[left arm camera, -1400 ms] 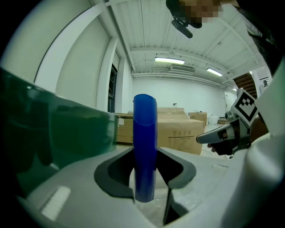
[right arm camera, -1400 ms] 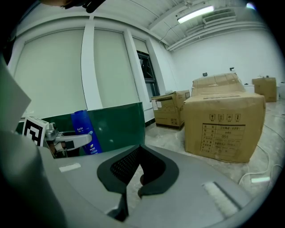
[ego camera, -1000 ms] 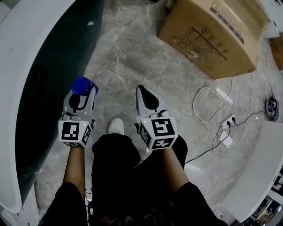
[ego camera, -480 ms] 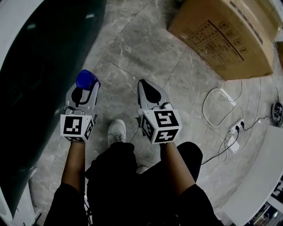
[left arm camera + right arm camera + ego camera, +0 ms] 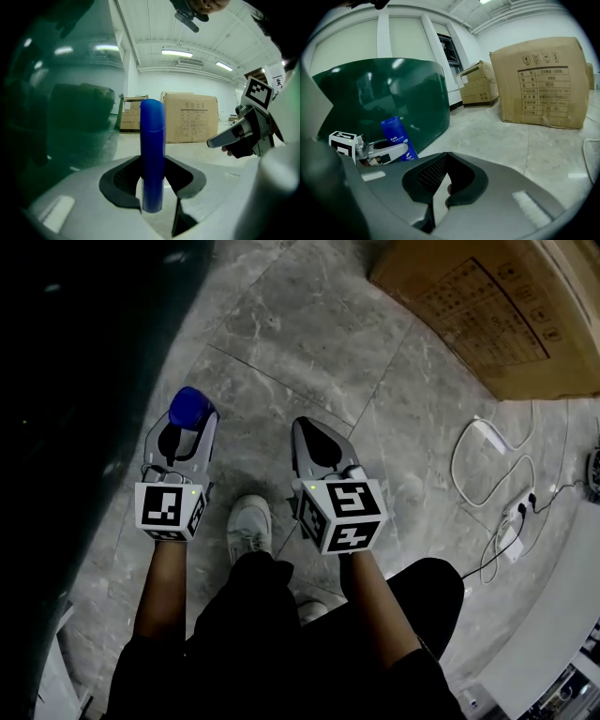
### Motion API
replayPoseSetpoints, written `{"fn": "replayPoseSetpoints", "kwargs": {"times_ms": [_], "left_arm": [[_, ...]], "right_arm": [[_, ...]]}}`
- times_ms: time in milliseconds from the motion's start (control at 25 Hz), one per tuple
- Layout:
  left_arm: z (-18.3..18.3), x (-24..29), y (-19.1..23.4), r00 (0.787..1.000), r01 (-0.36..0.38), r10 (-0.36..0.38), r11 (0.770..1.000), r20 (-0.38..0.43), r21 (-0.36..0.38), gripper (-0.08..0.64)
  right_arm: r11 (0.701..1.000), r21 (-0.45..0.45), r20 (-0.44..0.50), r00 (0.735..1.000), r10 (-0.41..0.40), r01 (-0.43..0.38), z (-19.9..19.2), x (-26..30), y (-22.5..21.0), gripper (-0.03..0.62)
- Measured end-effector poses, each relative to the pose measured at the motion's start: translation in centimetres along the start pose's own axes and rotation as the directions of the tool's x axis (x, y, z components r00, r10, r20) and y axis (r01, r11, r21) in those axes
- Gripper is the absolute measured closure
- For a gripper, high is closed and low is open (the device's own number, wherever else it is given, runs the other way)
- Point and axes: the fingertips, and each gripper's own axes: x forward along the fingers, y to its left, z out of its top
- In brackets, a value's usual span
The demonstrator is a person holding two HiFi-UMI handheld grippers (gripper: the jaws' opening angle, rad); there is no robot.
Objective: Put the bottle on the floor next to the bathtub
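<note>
Right gripper (image 5: pixel 316 439): jaws together, empty, on the side away from the bathtub (image 5: pixel 75 390). Left gripper (image 5: pixel 186 432) stays clamped on the upright blue bottle (image 5: pixel 189 407), now closer to the bathtub wall than 1 s ago, probably still above the floor (image 5: pixel 309 343). Lowering likely remains.

The left claw (image 5: pixel 190 425), clamped on the blue bottle (image 5: pixel 187 405), edges forward along the bathtub's (image 5: pixel 66 427) dark green wall, whose white rim slips out of sight. The white shoe (image 5: pixel 248 526) steps ahead, and the cardboard box (image 5: pixel 506 315) slides toward the view's upper right.
</note>
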Motion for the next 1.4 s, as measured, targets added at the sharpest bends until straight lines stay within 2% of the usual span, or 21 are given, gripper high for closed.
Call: {"fn": "replayPoseSetpoints", "kwargs": {"times_ms": [240,640,1400], "left_arm": [[-4.0,1.5,-0.4,1.0,0.013,-0.013,1.0,-0.026,-0.014,0.402],[-7.1,3.2,-0.6,0.997,0.028,-0.03,0.999,-0.068,-0.037,0.402],[-8.2,2.9,-1.1,0.997,0.031,-0.031,1.0,-0.065,0.004,0.402]], "right_arm": [[1.0,-0.02,-0.074,0.997,0.0,-0.001,-2.9,1.3,-0.2,0.567],[1.0,0.009,-0.127,0.992,-0.021,0.022,-5.5,3.2,-1.0,0.566],[0.999,0.019,-0.146,0.989,-0.026,0.029,-6.7,3.0,-0.7,0.566]]}}
